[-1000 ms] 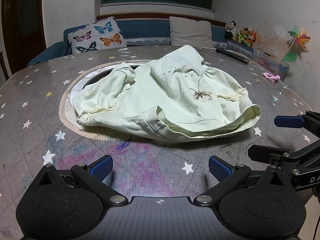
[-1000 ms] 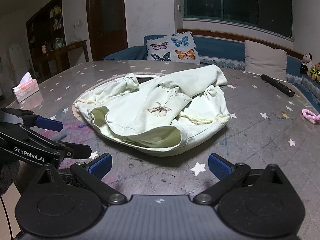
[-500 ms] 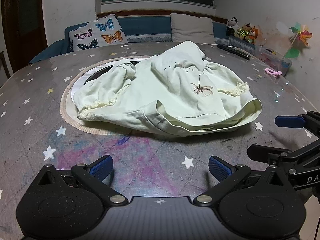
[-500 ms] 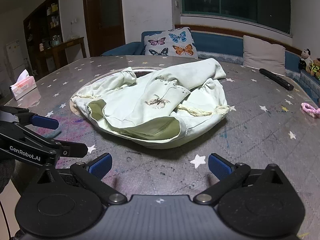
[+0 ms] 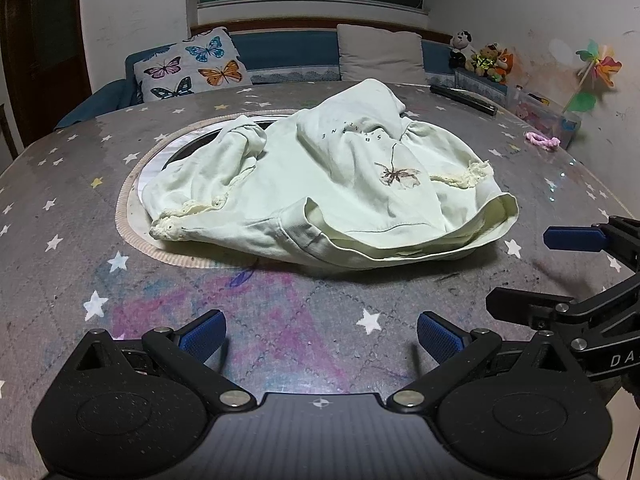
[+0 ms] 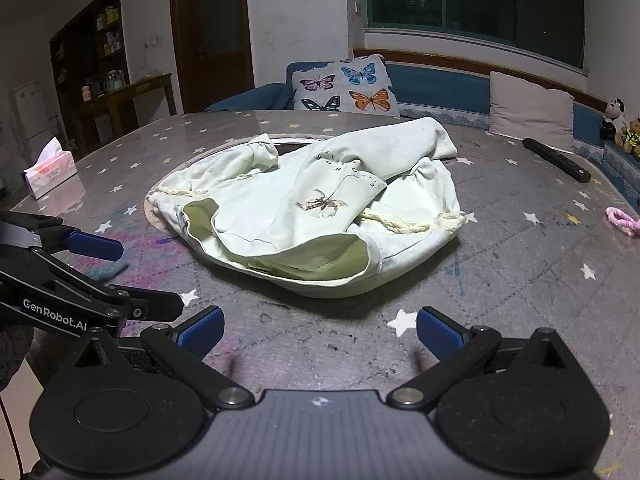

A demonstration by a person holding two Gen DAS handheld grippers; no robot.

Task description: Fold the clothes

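The pale green sweatshirt (image 5: 340,184) lay crumpled at the frame centre on the tabletop (image 5: 60,184). The left gripper (image 5: 320,334) and right gripper (image 6: 318,330) were wide open, empty. Folding seemed unstarted; next, spreading it flat.

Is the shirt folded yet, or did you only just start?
Only just starting. Nothing looks done: the pale green shirt lies in a crumpled heap on the table, hem gaping and one sleeve bunched. Nothing is in hand either: the left gripper and right gripper are both open and empty, short of the cloth. Spreading it flat and all the folding are left.
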